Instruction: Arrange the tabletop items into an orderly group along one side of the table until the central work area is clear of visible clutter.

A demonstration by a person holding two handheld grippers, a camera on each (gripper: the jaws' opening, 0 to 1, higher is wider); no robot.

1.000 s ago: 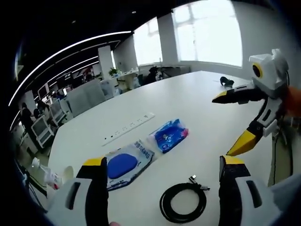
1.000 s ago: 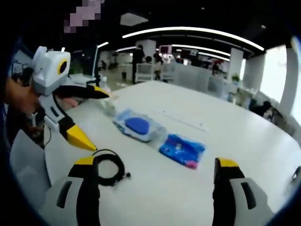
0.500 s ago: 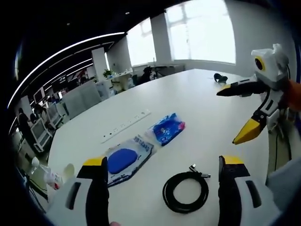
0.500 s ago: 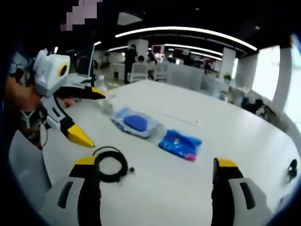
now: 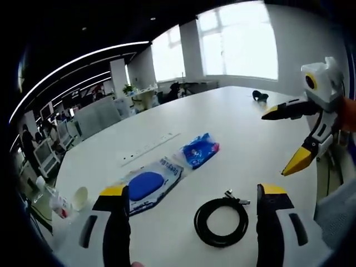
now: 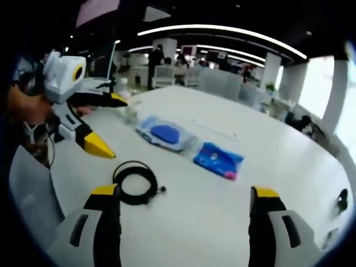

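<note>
A coiled black cable (image 5: 221, 222) (image 6: 135, 182) lies on the white table (image 5: 233, 122) nearest both grippers. Beyond it lie a clear pouch with a blue oval pad (image 5: 147, 186) (image 6: 165, 134) and a blue patterned packet (image 5: 199, 149) (image 6: 218, 160). A white power strip (image 5: 147, 149) (image 6: 214, 130) lies farther off. My left gripper (image 5: 189, 194) is open above the table's near edge, and it also appears at the left of the right gripper view (image 6: 108, 125). My right gripper (image 6: 183, 196) is open too, and it enters the left gripper view from the right (image 5: 286, 139). Neither holds anything.
A paper cup (image 5: 80, 196) and a small bottle (image 5: 57, 204) stand at the table's left end. A small black object (image 5: 256, 95) (image 6: 342, 197) lies far across the table. Office desks and chairs fill the background. A person's hand (image 6: 25, 108) holds the left gripper.
Both views have shifted slightly with the hands. The things on the table lie as before, and both grippers remain open.
</note>
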